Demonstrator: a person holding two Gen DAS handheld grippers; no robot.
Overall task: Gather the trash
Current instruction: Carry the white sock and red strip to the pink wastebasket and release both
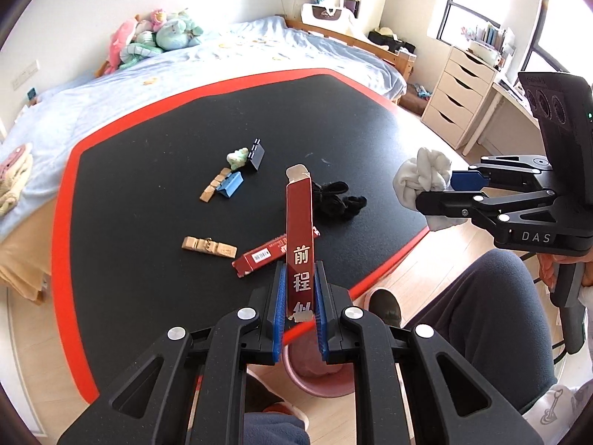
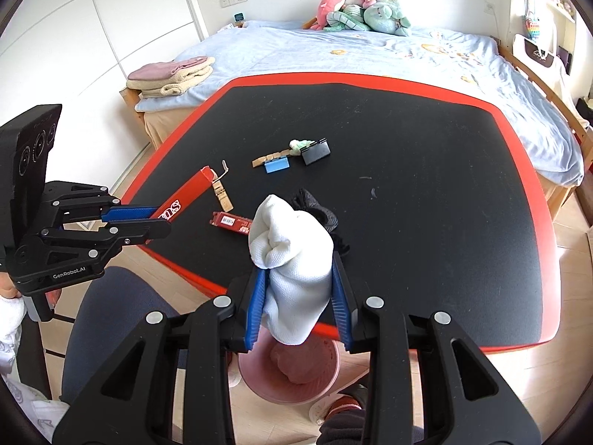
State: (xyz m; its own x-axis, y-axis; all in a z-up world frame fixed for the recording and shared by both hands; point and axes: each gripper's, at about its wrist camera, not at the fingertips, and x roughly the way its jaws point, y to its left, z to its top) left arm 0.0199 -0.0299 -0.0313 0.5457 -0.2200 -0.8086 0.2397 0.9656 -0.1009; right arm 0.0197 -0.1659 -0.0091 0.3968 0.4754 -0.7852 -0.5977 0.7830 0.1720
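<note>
My left gripper (image 1: 301, 289) is shut on a long red carton (image 1: 299, 237) with white characters and holds it upright above the pink bin (image 1: 315, 378). It also shows in the right wrist view (image 2: 185, 198). My right gripper (image 2: 298, 282) is shut on a crumpled white cloth (image 2: 292, 259), held over the pink bin (image 2: 289, 374) on the floor by the table's front edge. The cloth also shows in the left wrist view (image 1: 420, 178). A second red carton (image 1: 259, 256) lies flat on the black table (image 1: 166, 148).
On the table lie a black crumpled cloth (image 1: 337, 200), tan wooden pieces (image 1: 209, 246), a blue clip (image 1: 231, 183), a black clip (image 1: 256, 154) and a pale green wad (image 1: 237, 157). A bed (image 2: 370, 55) stands behind the table. The person's legs (image 1: 481, 315) are beside the bin.
</note>
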